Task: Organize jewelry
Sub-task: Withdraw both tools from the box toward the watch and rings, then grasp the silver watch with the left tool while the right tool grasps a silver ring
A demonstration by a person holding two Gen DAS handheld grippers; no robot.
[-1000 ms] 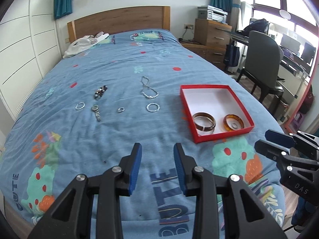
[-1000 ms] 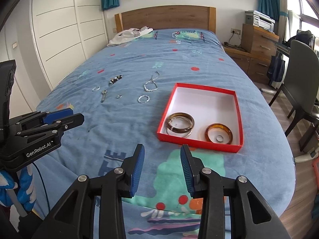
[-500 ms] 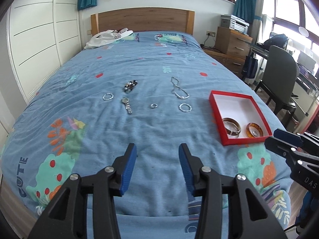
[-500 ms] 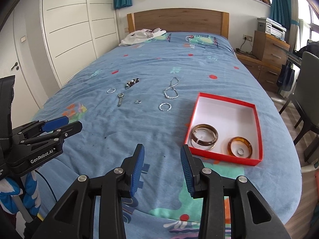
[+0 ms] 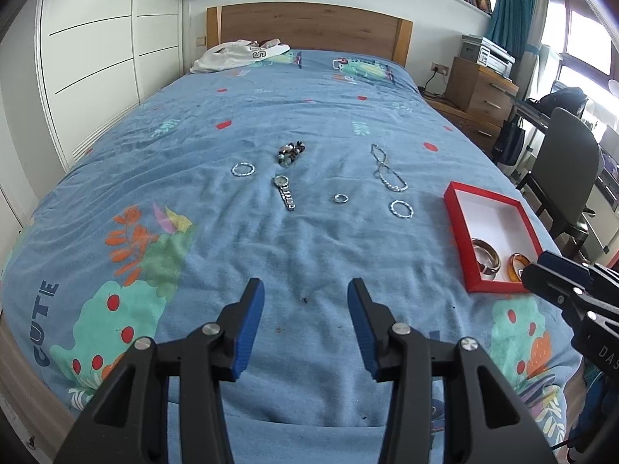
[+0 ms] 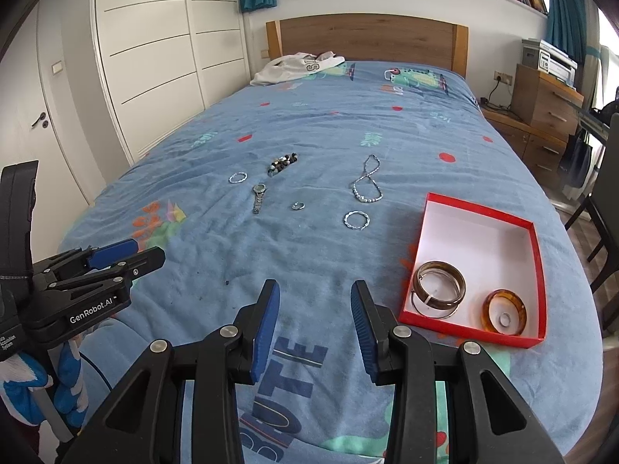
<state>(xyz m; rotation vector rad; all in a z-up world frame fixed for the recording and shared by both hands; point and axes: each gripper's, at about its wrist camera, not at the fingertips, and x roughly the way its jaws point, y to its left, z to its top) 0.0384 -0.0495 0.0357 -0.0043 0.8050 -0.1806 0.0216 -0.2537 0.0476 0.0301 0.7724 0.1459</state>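
- Left wrist view: your left gripper (image 5: 305, 301) hangs above the near end of the bed (image 5: 309, 255), jaws standing wide with only blue bedspread between the pads. Its jaws have just been opening; nothing is between them.
- Same view, jewelry loose on the bedspread, mid-bed: a silver bangle (image 5: 243, 169) at left, a dark beaded bracelet (image 5: 291, 153) just beyond it, a wristwatch (image 5: 285, 191) lying stretched out below the beads.
- Further right: a small ring (image 5: 341, 198), a silver chain necklace (image 5: 387, 174) in a loose loop, a second silver bangle (image 5: 401, 208) just below the necklace.
- The red box (image 5: 456, 208) sits at the bed's right edge; a brown bangle (image 5: 486, 261) and an amber bangle (image 5: 517, 266) lie in its near end. Your right gripper (image 5: 541, 270) partly covers the amber one.
- Right wrist view: your right gripper (image 6: 314, 301) is part open, empty, over the printed lettering on the bedspread.
- The red box (image 6: 479, 208) lies right of it, the brown bangle (image 6: 438, 283) and amber bangle (image 6: 505, 311) side by side; a small ring (image 6: 504, 319) rests inside the amber one.
- Your left gripper (image 6: 127, 253) shows at the left edge, well apart from the loose pieces.
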